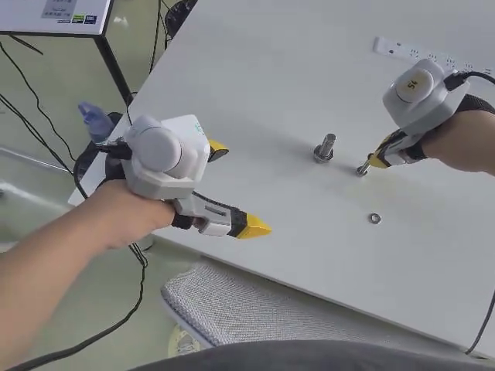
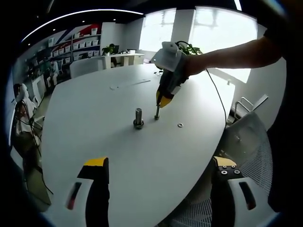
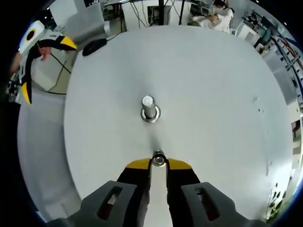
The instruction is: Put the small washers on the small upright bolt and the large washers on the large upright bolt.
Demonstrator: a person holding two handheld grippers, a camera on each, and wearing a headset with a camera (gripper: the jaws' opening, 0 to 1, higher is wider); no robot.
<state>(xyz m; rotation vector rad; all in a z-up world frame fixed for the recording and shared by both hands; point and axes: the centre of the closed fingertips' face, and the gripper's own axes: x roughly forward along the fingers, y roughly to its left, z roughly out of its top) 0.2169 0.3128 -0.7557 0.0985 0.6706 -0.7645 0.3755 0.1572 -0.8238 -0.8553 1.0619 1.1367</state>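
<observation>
Right gripper (image 3: 158, 163) fingers nearly closed, contents undeterminable, straddling the top of the small upright steel bolt (image 1: 362, 168), axis vertical; left gripper (image 2: 160, 163) wide open, empty, well apart.

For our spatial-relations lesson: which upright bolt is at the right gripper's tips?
The small upright bolt, at the yellow tips of the right gripper; the large upright bolt stands apart, beyond them.
</observation>
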